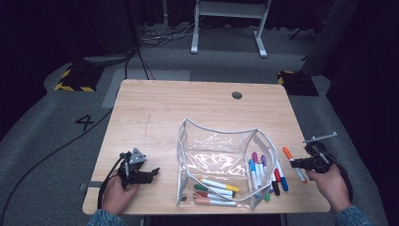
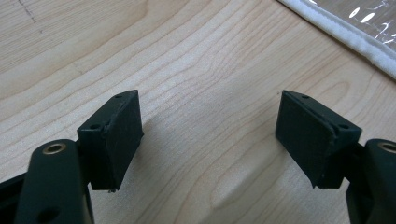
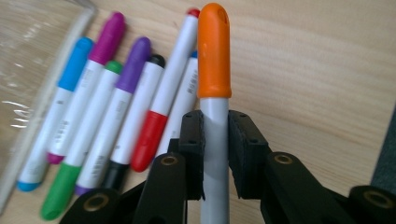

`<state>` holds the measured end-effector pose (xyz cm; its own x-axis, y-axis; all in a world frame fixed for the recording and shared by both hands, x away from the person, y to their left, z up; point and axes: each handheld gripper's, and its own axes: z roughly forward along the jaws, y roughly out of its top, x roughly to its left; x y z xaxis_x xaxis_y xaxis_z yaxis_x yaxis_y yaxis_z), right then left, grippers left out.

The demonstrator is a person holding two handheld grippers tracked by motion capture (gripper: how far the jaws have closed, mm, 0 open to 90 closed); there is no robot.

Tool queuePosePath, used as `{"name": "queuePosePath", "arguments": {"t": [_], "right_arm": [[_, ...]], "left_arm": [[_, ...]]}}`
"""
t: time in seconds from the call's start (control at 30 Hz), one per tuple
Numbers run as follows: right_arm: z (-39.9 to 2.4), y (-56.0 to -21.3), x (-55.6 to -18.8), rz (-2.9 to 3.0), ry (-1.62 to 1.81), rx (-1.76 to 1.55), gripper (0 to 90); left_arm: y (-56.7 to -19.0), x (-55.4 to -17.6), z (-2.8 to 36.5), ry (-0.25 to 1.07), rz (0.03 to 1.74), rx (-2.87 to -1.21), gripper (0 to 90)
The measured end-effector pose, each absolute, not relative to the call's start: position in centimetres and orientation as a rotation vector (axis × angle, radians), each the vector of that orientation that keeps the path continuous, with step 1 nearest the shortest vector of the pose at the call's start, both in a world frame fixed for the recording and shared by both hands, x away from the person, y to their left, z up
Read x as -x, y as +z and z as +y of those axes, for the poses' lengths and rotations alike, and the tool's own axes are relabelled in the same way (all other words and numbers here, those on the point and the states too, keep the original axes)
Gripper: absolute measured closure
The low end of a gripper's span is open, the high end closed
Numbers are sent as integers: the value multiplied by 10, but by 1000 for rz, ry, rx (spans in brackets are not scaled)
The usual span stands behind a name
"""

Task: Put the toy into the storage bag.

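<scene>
One light, stiff, slippery orange-capped grey plastic marker (image 3: 214, 93) is clamped mid-barrel by the right gripper (image 3: 215, 154), lower centre; the left gripper's (image 2: 210, 135) jaws are held apart.

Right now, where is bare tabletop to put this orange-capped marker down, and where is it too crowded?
Free: the wooden table's far half, between the clear plastic pouch and the round cable hole, and the strip between the pouch and the left gripper. Crowded: the row of loose markers at the pouch's right side, beside the right gripper holding the orange-capped marker.
</scene>
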<state>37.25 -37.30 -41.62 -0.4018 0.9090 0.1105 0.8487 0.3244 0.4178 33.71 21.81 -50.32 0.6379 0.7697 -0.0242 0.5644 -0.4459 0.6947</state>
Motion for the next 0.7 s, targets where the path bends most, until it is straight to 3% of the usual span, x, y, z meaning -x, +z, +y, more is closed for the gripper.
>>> {"name": "queuePosePath", "arguments": {"t": [0.23,0.7], "right_arm": [[-365,-362,-359,2464,791,-1518,765],[-346,-300,-339,2504,934,-1340,765]], "left_arm": [[-503,-337,218,388,1037,-2171,232],[-503,-337,219,398,1029,-2181,232]]}}
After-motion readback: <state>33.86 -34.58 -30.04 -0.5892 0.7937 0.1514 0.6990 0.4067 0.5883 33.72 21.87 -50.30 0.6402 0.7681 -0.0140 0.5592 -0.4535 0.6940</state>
